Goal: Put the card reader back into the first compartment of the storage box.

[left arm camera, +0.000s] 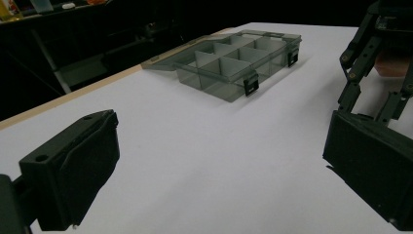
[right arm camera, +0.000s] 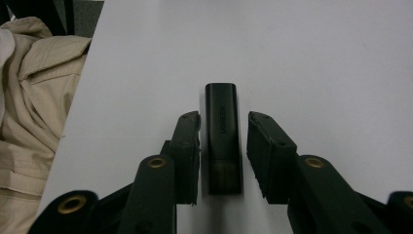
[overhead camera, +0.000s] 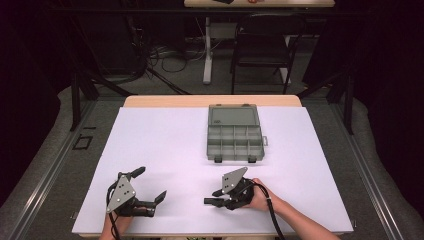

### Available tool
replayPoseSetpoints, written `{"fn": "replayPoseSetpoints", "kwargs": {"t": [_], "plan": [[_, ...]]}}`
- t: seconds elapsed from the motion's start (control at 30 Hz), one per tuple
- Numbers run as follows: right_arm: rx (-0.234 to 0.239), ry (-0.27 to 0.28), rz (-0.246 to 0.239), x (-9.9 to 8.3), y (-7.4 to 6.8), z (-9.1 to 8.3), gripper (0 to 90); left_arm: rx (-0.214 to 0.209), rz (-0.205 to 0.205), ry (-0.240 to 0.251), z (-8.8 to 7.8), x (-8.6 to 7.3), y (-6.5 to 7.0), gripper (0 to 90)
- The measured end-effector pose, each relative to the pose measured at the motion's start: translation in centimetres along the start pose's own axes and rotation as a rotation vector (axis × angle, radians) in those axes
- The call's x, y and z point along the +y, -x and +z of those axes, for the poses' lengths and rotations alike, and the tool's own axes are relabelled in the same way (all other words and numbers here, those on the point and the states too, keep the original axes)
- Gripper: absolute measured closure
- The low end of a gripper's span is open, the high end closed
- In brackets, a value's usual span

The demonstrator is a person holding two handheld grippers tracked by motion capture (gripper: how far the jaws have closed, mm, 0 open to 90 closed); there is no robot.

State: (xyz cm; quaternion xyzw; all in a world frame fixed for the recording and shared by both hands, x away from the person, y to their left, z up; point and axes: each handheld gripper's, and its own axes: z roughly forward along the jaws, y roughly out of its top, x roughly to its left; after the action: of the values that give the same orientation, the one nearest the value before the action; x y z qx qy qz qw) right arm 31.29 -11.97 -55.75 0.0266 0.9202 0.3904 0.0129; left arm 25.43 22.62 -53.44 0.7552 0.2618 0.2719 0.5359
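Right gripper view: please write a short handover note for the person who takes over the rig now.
Right gripper: jaws narrow around the small black rectangular adapter, which lies on the white table; a thin gap shows on each side, so no grip yet.
Left gripper: open, holds nothing.
Grey plastic compartment box: open, compartments look empty.
Done: adapter framed.
Left: probably grip it, lift it, carry it to the box.

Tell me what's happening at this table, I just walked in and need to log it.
A person holds a gripper in each hand over a white table. The right gripper has its jaws on either side of a small black adapter, with a thin gap visible on each side. The left gripper sits wide open. An open compartment box waits farther back.
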Motion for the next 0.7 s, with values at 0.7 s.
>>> {"fn": "replayPoseSetpoints", "kwargs": {"t": [0.7], "plan": [[-0.001,0.009,-0.015,-0.11,-0.21,0.16,73.8,-0.002,0.005,-0.004,0.16,0.02,0.03,0.1]]}}
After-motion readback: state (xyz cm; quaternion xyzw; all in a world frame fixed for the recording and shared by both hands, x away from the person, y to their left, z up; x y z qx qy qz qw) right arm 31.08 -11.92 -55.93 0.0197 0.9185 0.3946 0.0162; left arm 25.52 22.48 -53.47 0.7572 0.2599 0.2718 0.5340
